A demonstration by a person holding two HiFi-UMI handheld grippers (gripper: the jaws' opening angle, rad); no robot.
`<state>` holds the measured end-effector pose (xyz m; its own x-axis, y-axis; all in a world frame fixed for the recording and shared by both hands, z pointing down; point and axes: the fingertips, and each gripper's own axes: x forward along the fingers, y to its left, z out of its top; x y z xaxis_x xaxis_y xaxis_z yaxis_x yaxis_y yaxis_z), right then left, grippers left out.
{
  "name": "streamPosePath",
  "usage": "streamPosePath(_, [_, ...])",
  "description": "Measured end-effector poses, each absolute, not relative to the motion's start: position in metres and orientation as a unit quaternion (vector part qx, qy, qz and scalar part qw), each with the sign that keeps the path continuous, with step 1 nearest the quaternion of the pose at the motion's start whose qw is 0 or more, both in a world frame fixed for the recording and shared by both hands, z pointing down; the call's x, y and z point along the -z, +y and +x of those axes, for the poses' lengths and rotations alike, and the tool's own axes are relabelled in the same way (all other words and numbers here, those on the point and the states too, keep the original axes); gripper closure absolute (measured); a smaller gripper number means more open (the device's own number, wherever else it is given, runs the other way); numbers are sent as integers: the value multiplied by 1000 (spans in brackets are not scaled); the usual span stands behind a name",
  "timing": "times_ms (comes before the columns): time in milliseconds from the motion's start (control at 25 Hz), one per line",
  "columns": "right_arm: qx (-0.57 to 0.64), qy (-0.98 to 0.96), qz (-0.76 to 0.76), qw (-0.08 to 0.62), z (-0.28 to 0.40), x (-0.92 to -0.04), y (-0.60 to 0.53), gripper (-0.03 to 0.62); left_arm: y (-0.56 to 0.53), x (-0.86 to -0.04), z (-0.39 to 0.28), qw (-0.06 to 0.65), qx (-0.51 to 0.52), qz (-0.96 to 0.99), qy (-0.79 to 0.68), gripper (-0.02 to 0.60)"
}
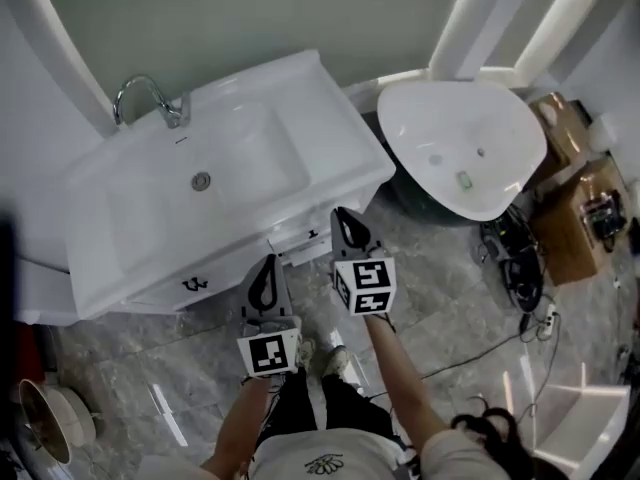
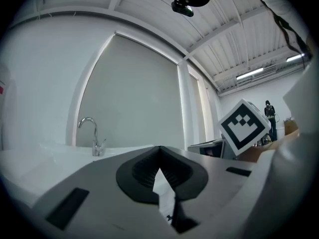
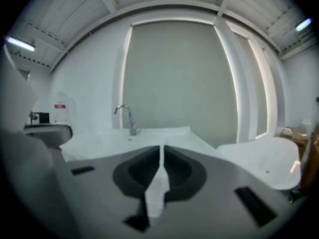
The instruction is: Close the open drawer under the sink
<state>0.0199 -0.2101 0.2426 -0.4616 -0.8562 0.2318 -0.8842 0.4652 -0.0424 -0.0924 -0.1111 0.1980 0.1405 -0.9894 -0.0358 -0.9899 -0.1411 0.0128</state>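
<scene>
Seen from the head view, the white sink cabinet [image 1: 330, 138] with its chrome tap [image 1: 150, 98] fills the upper left. Below its front edge a white drawer [image 1: 298, 240] pokes out a little; to its left is another drawer front with a dark handle [image 1: 195, 284]. My left gripper [image 1: 268, 260] hangs in front of the cabinet, left of that drawer, jaws shut and empty [image 2: 159, 148]. My right gripper [image 1: 343, 211] is higher, beside the cabinet's front right corner. Its jaws are shut with nothing between them [image 3: 162, 147]. Both gripper views look over the countertop towards the tap [image 3: 127, 118].
A white teardrop-shaped basin [image 1: 470, 143] stands right of the cabinet. Cardboard boxes [image 1: 575, 218] and tangled cables [image 1: 515, 268] lie at the far right, and a white bin [image 1: 570, 418] at the bottom right. A round bowl [image 1: 50, 418] sits on the marble floor at the lower left.
</scene>
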Motion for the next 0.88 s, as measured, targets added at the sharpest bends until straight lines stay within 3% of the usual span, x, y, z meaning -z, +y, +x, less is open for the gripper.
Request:
streamPosePath(240, [-45,-848,528,23,41,-130,-149,559,-81,-112,-76,30,-21,-770,636,567])
streamPosePath(440, [4,-838,545,10,64,-82,-97,559,-59,-68,-64,45,-27,-779,624,567])
streamPosePath(880, [16,-839,542,30,74,-93,-52,559,-45,-61,-72,59,-33,-774,630,567])
